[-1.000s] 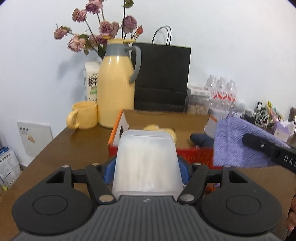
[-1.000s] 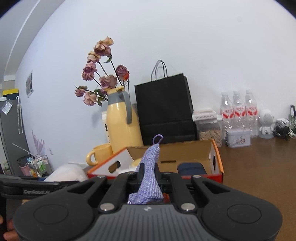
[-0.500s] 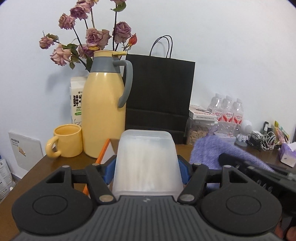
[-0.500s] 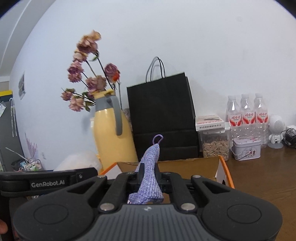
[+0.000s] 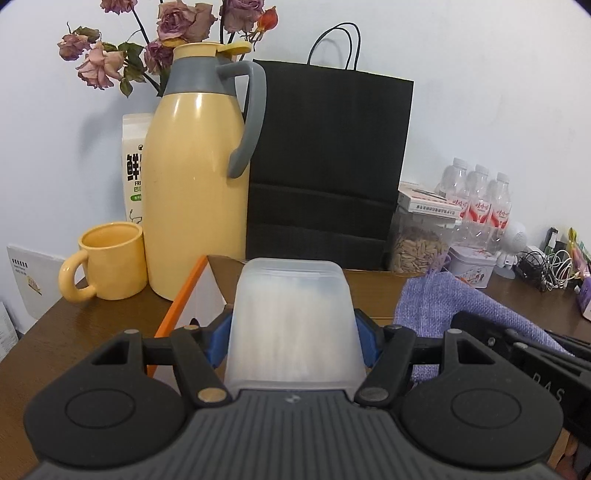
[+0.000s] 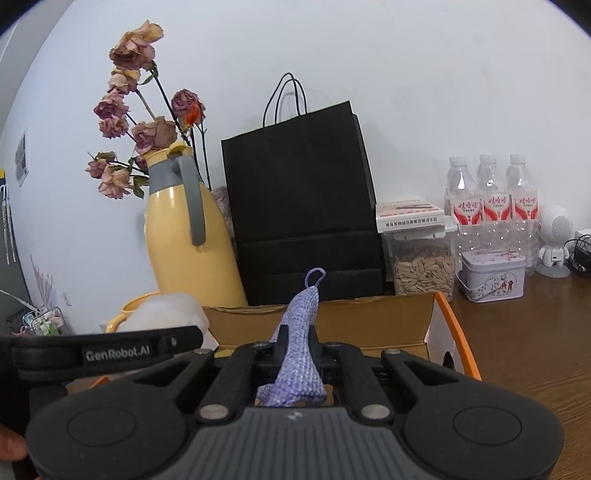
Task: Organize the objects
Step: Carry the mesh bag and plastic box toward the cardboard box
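White wall behind, brown table (image 5: 74,332) below, clutter along the back. Left to right in left wrist view: yellow mug (image 5: 107,266) at left edge, yellow thermos (image 5: 195,199) with dried roses (image 5: 177,26) behind it, black paper bag (image 5: 328,166) at centre, water bottles (image 5: 480,206) at right.

My left gripper (image 5: 293,332) is clamped on a frosted plastic container (image 5: 293,325), low centre of frame, held over the near left corner of the orange-edged cardboard box (image 5: 184,295).

My right gripper (image 6: 297,343) is pinched tight on a purple cloth (image 6: 299,332), loop end pointing up, also over the box.

I judge we're mid-carry, both items headed into the box. Next I need to lower each one inside before releasing, keeping the two grippers apart, since they're close side by side.
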A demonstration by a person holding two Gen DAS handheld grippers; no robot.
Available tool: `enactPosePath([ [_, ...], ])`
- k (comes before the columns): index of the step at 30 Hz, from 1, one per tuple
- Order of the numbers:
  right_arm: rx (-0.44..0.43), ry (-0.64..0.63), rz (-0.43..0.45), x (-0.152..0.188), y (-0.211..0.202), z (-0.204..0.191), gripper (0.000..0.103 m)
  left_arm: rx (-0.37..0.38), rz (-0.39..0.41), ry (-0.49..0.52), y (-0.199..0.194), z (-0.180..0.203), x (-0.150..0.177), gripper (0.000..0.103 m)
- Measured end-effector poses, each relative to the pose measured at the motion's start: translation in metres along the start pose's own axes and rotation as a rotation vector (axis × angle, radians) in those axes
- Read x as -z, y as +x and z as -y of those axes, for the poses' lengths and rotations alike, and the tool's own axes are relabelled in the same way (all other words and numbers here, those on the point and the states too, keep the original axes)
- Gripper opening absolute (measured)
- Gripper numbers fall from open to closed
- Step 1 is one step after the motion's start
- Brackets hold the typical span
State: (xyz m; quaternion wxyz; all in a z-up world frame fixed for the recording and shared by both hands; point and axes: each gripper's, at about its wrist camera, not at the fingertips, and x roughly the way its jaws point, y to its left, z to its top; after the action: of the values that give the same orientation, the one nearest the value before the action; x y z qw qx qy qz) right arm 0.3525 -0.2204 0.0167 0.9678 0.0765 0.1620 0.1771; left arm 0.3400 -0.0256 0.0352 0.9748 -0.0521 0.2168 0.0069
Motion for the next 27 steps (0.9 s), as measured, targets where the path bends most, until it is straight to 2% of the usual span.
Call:
enactPosePath([
  [2,0.003,-0.013,-0.015,0.003,0.002,0.000,0.009,-0.005,0.007,0.009,-0.001,0.001,0.001,0.068],
  [3,0.011,-0.026,-0.023,0.004,0.003,-0.001,0.015,-0.006,0.013,0.011,-0.003,0.000,0.002,0.070],
  [5,0.045,-0.043,-0.033,0.007,0.005,-0.002,0.018,-0.015,0.031,0.017,-0.005,0.000,0.003,0.088],
  [6,0.059,-0.043,-0.039,0.008,0.006,-0.001,0.025,-0.029,0.044,0.023,-0.006,0.001,0.003,0.103],
  [7,0.070,-0.041,-0.049,0.008,0.006,0.000,0.033,-0.044,0.060,0.027,-0.007,0.001,0.003,0.103],
  [9,0.099,-0.039,-0.051,0.008,0.006,0.002,0.074,-0.052,0.059,0.029,-0.007,0.001,0.002,0.103],
  [11,0.120,-0.045,-0.041,0.008,0.005,0.003,0.092,-0.047,0.054,0.017,-0.006,-0.001,0.002,0.103],
  [12,0.129,-0.048,-0.038,0.008,0.005,0.003,0.096,-0.049,0.052,0.015,-0.006,-0.002,0.001,0.103],
  [14,0.139,-0.052,-0.035,0.008,0.005,0.003,0.103,-0.050,0.055,0.011,-0.007,-0.003,0.001,0.103],
  [21,0.119,-0.067,-0.052,0.009,0.004,0.000,0.103,-0.052,0.068,0.001,-0.010,-0.006,0.001,0.103],
  [27,0.106,-0.082,-0.053,0.008,-0.002,-0.005,0.103,-0.034,0.116,0.001,-0.025,-0.009,0.001,0.103],
])
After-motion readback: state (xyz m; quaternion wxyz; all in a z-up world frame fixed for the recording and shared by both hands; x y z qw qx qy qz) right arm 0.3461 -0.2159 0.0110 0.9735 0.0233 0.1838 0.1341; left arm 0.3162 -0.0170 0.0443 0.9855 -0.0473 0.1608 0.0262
